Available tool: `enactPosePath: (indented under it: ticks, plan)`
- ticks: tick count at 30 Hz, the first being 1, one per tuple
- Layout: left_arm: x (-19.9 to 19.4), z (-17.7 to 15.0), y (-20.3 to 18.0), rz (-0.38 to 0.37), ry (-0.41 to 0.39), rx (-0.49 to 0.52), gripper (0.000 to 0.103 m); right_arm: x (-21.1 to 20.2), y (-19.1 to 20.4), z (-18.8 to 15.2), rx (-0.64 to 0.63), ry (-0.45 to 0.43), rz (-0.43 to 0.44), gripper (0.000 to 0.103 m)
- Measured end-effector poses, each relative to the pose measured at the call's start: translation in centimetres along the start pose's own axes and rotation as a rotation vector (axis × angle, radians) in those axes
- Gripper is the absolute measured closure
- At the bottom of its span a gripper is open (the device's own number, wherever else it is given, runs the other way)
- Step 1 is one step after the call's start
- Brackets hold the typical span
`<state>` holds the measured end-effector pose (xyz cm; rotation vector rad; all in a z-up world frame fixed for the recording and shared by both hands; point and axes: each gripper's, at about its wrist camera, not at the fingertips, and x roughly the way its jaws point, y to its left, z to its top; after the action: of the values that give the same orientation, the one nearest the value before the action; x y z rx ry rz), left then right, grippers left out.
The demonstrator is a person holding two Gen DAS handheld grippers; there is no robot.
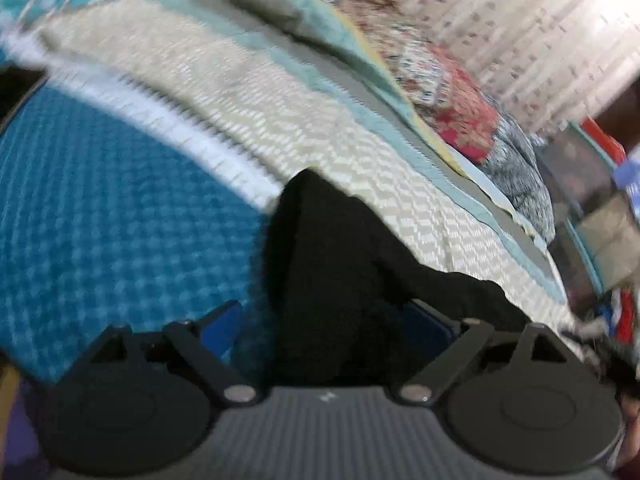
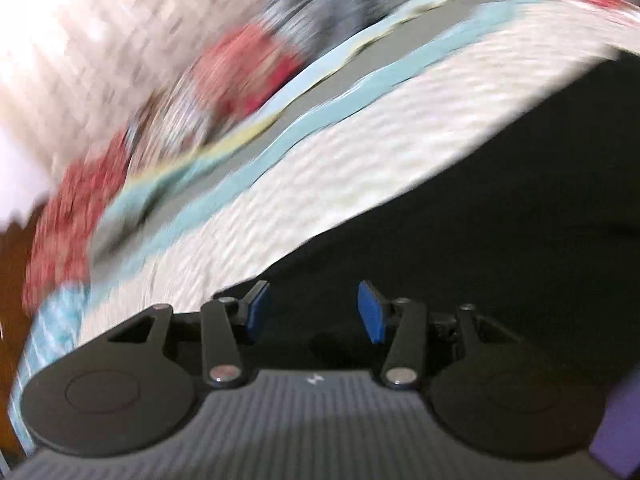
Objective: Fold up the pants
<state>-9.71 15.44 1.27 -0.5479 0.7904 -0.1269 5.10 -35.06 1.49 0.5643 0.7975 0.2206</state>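
The black pants [image 1: 360, 264] lie on a bed covered by a cream woven blanket [image 1: 224, 92] and a teal waffle blanket [image 1: 100, 208]. In the left wrist view a bunched fold of the pants rises between my left gripper's [image 1: 324, 320] blue-padded fingers, which stand wide apart; the cloth hides the gap. In the right wrist view my right gripper [image 2: 314, 312] is open, its blue pads [image 2: 370, 312] apart, just above the flat black pants [image 2: 500, 220], holding nothing. The view is blurred by motion.
A red floral quilt [image 1: 448, 92] and a grey pillow [image 1: 516, 172] lie along the bed's far side. A pale patterned curtain [image 1: 520, 20] hangs behind. Cluttered items [image 1: 600, 216] stand at the right past the bed's edge.
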Motion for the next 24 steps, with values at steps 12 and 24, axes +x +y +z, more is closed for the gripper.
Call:
enactPosePath:
  ticks: [12,24]
  plan:
    - [3.2,-0.5,-2.1,-0.02,0.034,0.155,0.079,12.8,8.5,-0.8,-0.605,0.313,-0.029,0.073]
    - [-1.3,5.3,-2.5,0.013,-0.261,0.09,0.083,11.7,12.9,7.2,-0.382,-0.022,0.118,0.092]
